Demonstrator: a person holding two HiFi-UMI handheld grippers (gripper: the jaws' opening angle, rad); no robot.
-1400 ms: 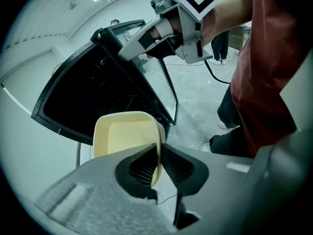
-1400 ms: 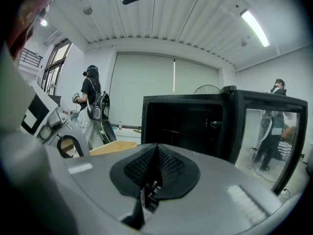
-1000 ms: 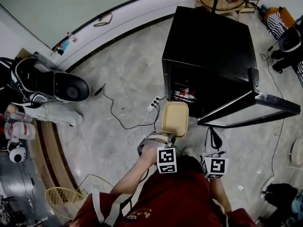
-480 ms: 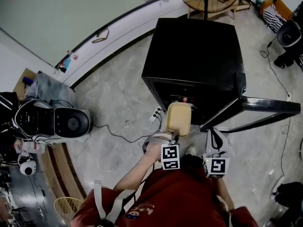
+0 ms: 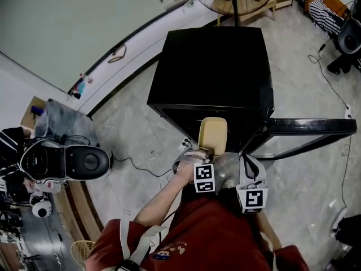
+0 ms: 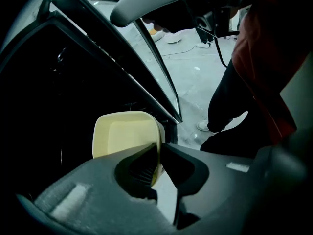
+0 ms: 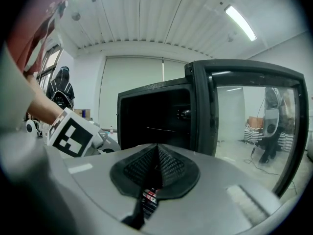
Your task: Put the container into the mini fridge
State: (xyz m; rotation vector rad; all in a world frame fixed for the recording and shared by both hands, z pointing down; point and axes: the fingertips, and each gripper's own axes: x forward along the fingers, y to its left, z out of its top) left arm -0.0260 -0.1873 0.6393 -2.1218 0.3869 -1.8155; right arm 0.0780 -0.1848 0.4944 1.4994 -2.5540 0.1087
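Fingers (image 6: 186, 163) of our left gripper (image 6: 159, 158) pinch only the cream container's (image 6: 124, 133) rim before the mini fridge (image 5: 217, 72); it could pivot and clip the opening.

- Head view: bright, even room light on the pale floor (image 5: 135, 129); straight lines bow at the edges.
- The fridge (image 5: 214, 72) top reads flat black, with little detail.
- Left gripper view: dim, fridge inside near black; the container (image 6: 124, 133) is the brightest patch.
- Right gripper view: a strip light (image 7: 239, 22) glares overhead; the door glass (image 7: 249, 121) mirrors the room; corners are dark.
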